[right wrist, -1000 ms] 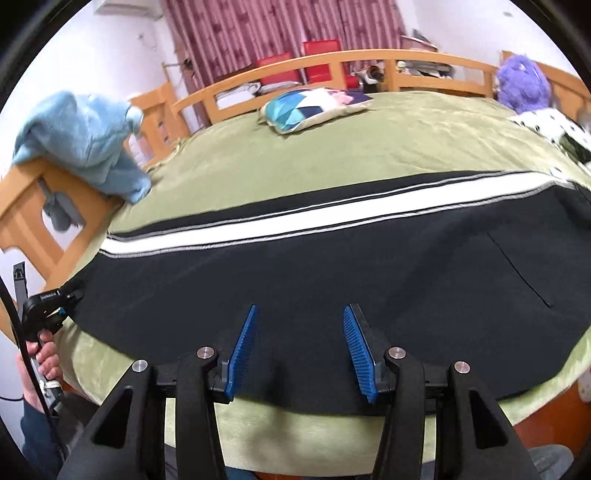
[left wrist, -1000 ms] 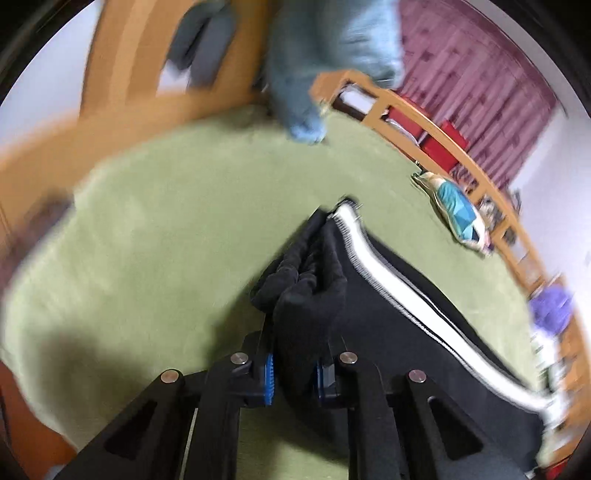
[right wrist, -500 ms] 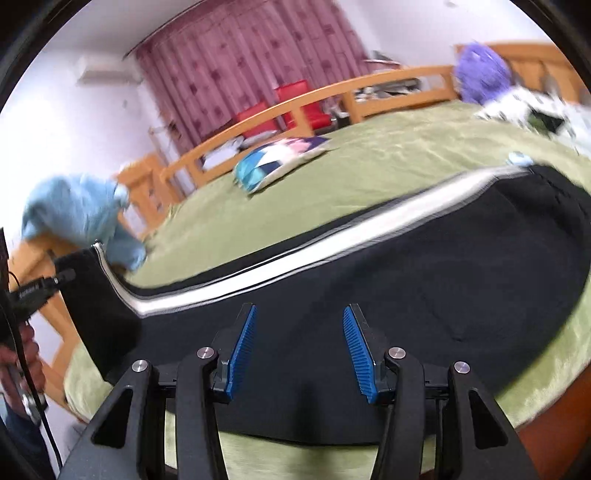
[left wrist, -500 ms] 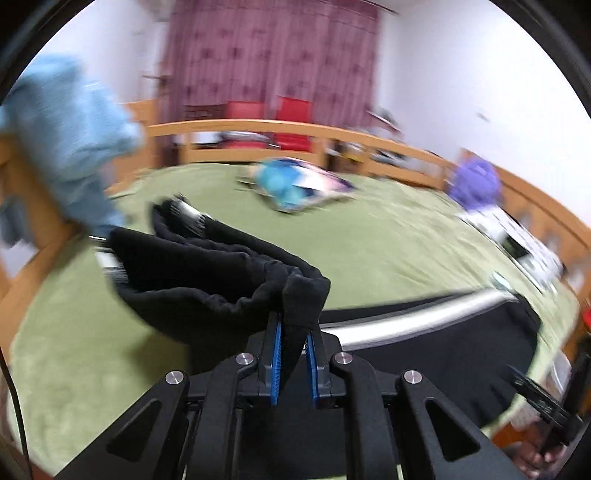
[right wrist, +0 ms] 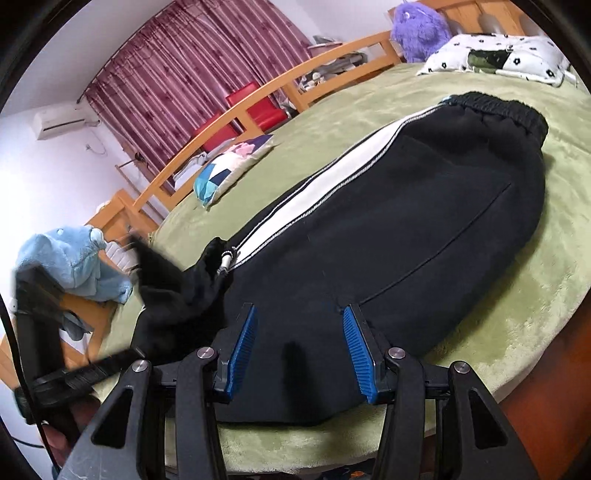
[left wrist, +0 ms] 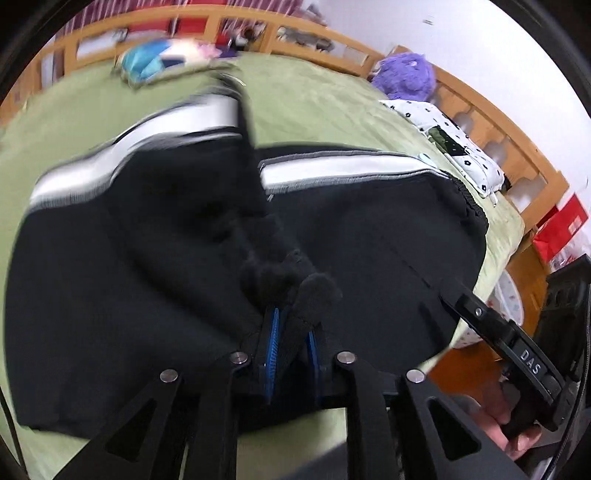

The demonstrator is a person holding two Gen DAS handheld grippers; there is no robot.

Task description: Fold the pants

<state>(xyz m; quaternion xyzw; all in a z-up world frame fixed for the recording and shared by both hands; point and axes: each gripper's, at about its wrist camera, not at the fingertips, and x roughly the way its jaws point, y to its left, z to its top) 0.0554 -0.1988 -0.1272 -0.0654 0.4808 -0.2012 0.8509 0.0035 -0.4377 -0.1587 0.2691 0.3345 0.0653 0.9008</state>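
Two grippers: left gripper (left wrist: 291, 349) clamped on the black track pants' (right wrist: 424, 229) cuff; right gripper (right wrist: 301, 350) apart, hovering. Lay cuff squarely onto waistband (right wrist: 495, 107), stripes aligned.

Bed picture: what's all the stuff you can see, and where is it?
pants: 1, black with white stripe, flat on bed, leg end lifted
bed: 1, green cover, wooden rail
pillow: 1, blue patterned, far side
spotted pillow: 1, white, by the headboard
plush: 1, purple, by the headboard
towel: 1, light blue, over rail
curtain: 1, maroon, back wall
chairs: 2, red, behind rail
left tool: shut on pants
right tool: open, over pants
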